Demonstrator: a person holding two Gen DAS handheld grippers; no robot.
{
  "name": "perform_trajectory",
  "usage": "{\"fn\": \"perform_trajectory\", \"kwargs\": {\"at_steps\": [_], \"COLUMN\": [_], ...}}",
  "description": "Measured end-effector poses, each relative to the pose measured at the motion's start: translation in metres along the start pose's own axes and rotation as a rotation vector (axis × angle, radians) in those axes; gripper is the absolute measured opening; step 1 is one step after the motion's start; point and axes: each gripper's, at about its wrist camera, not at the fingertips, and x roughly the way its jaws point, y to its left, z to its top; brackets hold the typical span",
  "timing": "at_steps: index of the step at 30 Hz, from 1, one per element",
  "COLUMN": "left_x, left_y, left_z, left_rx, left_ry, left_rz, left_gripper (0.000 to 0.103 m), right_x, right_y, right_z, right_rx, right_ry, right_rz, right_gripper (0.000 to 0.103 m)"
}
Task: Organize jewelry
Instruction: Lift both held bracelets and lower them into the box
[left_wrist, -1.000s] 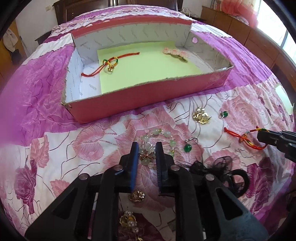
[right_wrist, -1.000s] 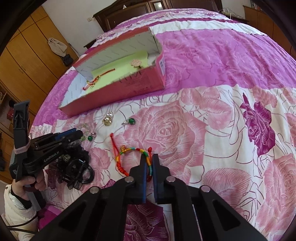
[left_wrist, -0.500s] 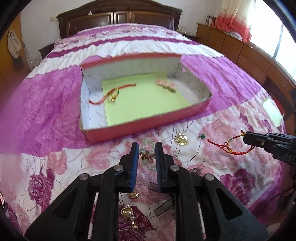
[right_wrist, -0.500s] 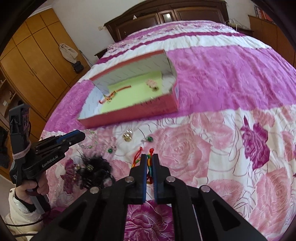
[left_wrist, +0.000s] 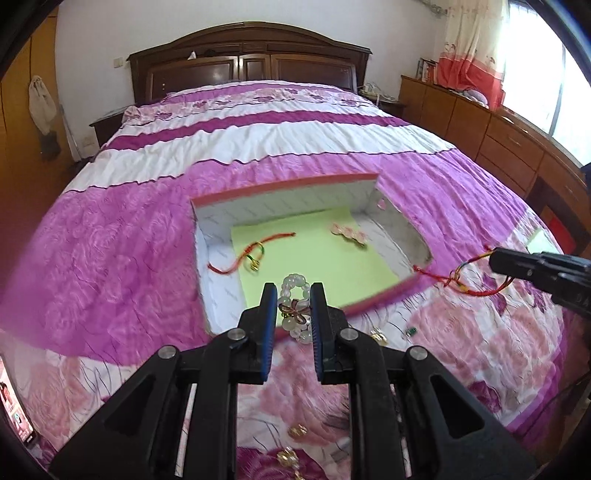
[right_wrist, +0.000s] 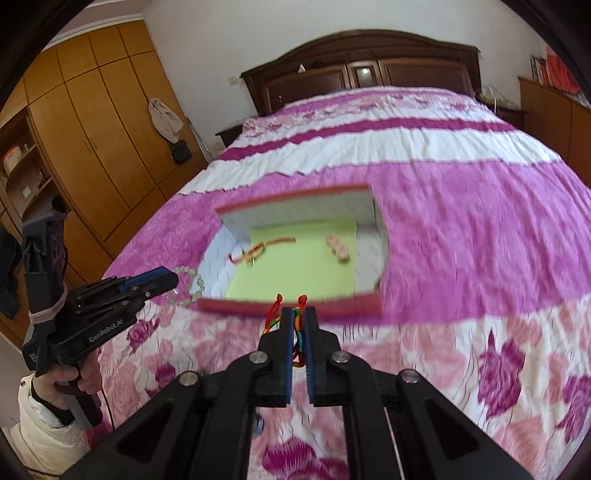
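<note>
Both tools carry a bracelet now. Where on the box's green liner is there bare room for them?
Free: the liner's middle, between the red cord bracelet at its left edge and the pink flower piece at its far right, and its near right part. Crowded: those two spots.

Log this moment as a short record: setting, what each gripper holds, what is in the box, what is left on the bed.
setting: bed with pink floral cover
left gripper: shut on bead bracelet, raised near the box's front wall
right gripper: shut on braided cord bracelet, raised
box: open, green liner, holds red cord bracelet and pink flower piece
left on bed: gold charm, green earring
</note>
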Motion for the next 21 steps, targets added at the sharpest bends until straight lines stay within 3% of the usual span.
{"fn": "perform_trajectory", "kwargs": {"at_steps": [7,21], "left_x": [0.024,0.083], "left_y": [0.010,0.034], "left_z": [0.008,-0.008], "left_rx": [0.007,-0.020], "left_ry": [0.016,0.131], "left_rz": [0.033,0.023], "left_gripper": [0.010,0.010], "right_x": [0.028,0.122], "right_y": [0.003,-0.027], "right_z": [0.028,0.028], "right_rx": [-0.028,0.040], "right_ry": [-0.008,0.134], "right_rz": [-0.035,-0.118], "right_gripper": [0.007,0.007]}}
